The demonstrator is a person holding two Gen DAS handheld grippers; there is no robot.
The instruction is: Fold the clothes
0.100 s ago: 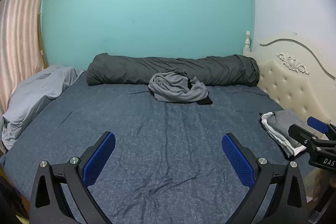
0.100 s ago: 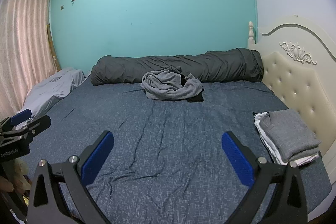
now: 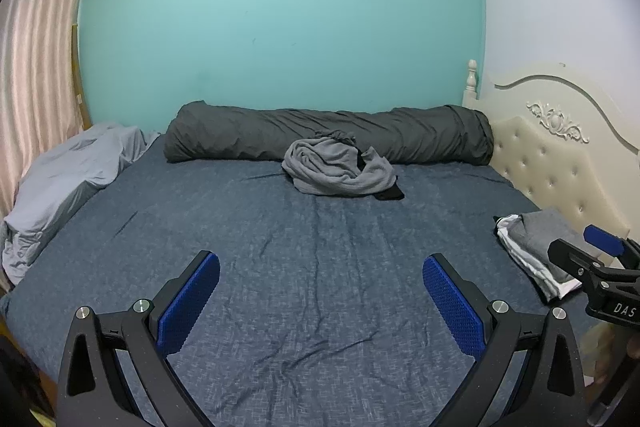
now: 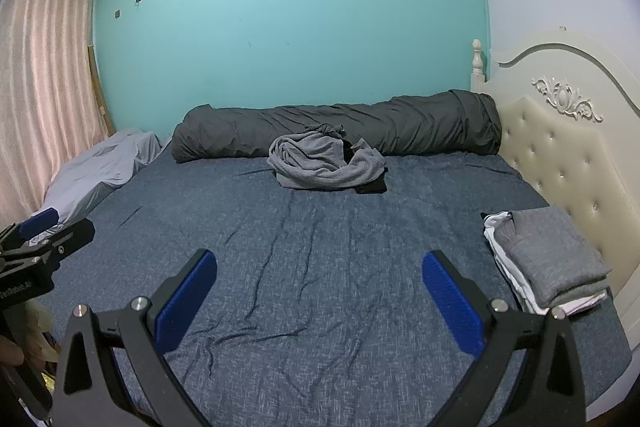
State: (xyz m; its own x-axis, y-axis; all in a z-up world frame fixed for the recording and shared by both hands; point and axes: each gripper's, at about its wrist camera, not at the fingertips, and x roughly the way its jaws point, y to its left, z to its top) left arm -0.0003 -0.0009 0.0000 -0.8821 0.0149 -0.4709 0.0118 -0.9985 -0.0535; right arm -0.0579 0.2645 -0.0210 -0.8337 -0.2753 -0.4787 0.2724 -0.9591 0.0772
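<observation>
- We hold the left hand-held gripper [image 3: 321, 277] above the near part of the bed [image 3: 320, 267]; its jaws stand wide apart, with only the blue sheet between the blue pads [image 3: 188, 305].
- We hold the right hand-held gripper [image 4: 319, 275] likewise over the near part of the bed [image 4: 320, 267], jaws wide and nothing between them.
- Each gripper shows at the edge of the other's view: the right one at the right edge of the left view [image 3: 600, 259], the left one at the left edge of the right view [image 4: 44, 233].
- The crumpled grey garment [image 3: 338, 169] lies unfolded at the far middle of the bed, just in front of the dark rolled duvet [image 3: 328, 133], with a small black item [image 3: 390, 194] touching its right front edge. It is well apart from both grippers.
- In the right view the same garment [image 4: 324, 165] lies left of centre of the duvet [image 4: 336, 125].
- A folded stack [image 4: 548, 263], grey on top and white beneath, lies at the right side of the bed beside the cream headboard [image 4: 560, 155].
- A pale grey sheet [image 3: 68, 179] is bunched at the left side of the bed, near the pink curtain [image 3: 36, 59].
</observation>
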